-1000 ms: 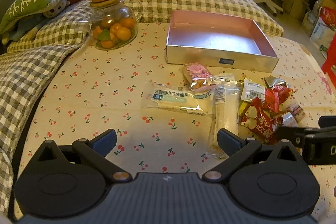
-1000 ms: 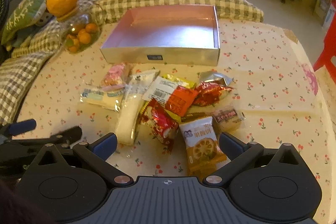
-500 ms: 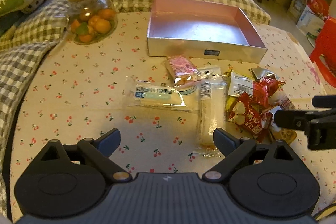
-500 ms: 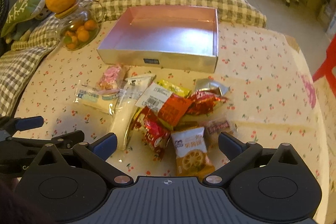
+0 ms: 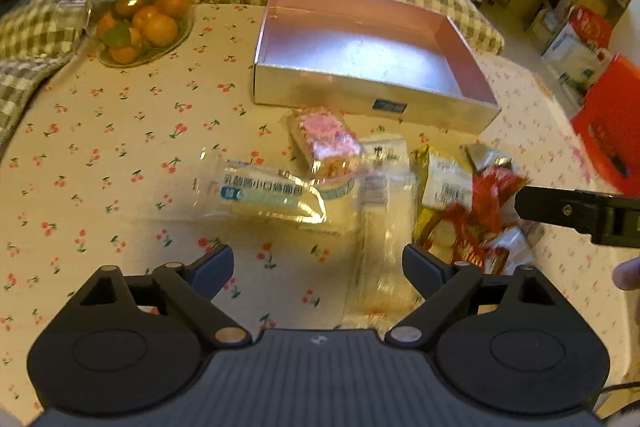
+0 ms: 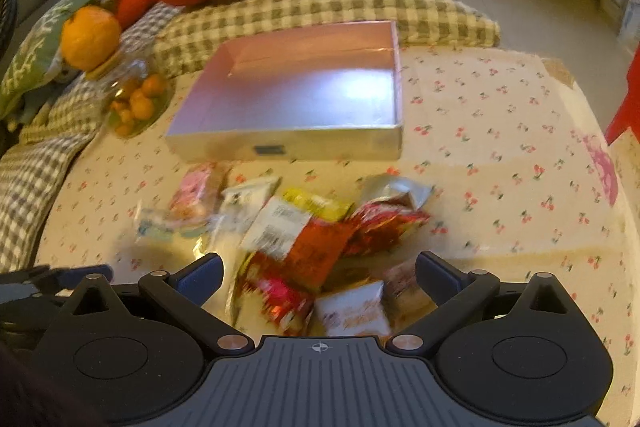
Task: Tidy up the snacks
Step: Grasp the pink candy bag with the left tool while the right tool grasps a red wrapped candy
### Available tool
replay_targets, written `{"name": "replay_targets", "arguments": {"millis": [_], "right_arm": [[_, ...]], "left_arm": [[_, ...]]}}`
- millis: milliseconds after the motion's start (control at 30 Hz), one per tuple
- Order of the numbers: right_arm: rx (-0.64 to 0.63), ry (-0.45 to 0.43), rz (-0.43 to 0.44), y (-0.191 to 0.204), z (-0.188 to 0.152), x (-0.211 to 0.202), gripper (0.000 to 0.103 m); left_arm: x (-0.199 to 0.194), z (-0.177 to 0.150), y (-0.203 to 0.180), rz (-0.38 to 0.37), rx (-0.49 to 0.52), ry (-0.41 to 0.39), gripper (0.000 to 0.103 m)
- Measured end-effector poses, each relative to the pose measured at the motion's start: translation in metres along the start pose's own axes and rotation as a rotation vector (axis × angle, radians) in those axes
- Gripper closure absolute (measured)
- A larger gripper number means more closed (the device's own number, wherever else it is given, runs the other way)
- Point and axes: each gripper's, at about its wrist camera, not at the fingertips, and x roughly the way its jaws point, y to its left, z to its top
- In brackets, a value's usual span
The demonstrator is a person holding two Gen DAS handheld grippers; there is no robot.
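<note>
Snacks [image 6: 312,239] are seen heaped on the cherry-print table [image 5: 100,147] toward its near edge, just in front of the silver box [image 5: 360,55], which is shown empty, so sorting is judged not yet begun. The left gripper [image 5: 318,263] and right gripper [image 6: 320,273] are held over the pile, jaws spread wide, with nothing gripped.

Little print could be read. The clear bread packet [image 5: 276,197], lying flat on the worktop, carried a line of Chinese characters that appeared to read 乳酸菌小口袋面包, with a small blue tab beneath it whose lettering was too blurred to make out. A white sticker [image 5: 448,183] on the yellow packet [image 5: 422,223] showed a barcode, its digits illegible. The dark label [image 5: 389,105] on the front wall of the silver box [image 5: 360,95] was too small to read. In the right wrist view, motion blur left every wrapper's lettering unreadable.
</note>
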Motion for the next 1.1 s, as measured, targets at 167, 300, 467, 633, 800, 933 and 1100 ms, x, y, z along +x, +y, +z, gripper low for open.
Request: {"name": "replay_targets", "arguments": {"millis": [167,300,467,633,800,933,1100], "right_arm": [[0.058,-0.016,0.004,-0.018,0.015,0.004,0.001],[0.122,-0.006,0.028,-0.031,0.024,0.014,0.002],[0.174,0.025,0.026,-0.039,0.029,0.032,0.011],[0.196,0.059,-0.015,-0.044,0.029,0.047,0.025],[0.196,0.08,-0.053,-0.045,0.026,0.057,0.032],[0.183,0.095,-0.064,-0.044,0.024,0.06,0.036],[0.168,0.109,-0.069,-0.041,0.022,0.066,0.039]], "left_arm": [[0.005,0.013,0.007,-0.041,-0.064,-0.004,0.022],[0.01,0.024,0.012,-0.069,-0.119,-0.022,0.028],[0.023,0.037,0.016,-0.11,-0.176,-0.042,0.039],[0.039,0.047,0.013,-0.112,-0.205,-0.031,0.05],[0.049,0.053,0.011,-0.11,-0.212,-0.022,0.053],[0.054,0.052,0.01,-0.099,-0.211,-0.014,0.055],[0.055,0.051,0.013,-0.075,-0.222,-0.015,0.064]]}}
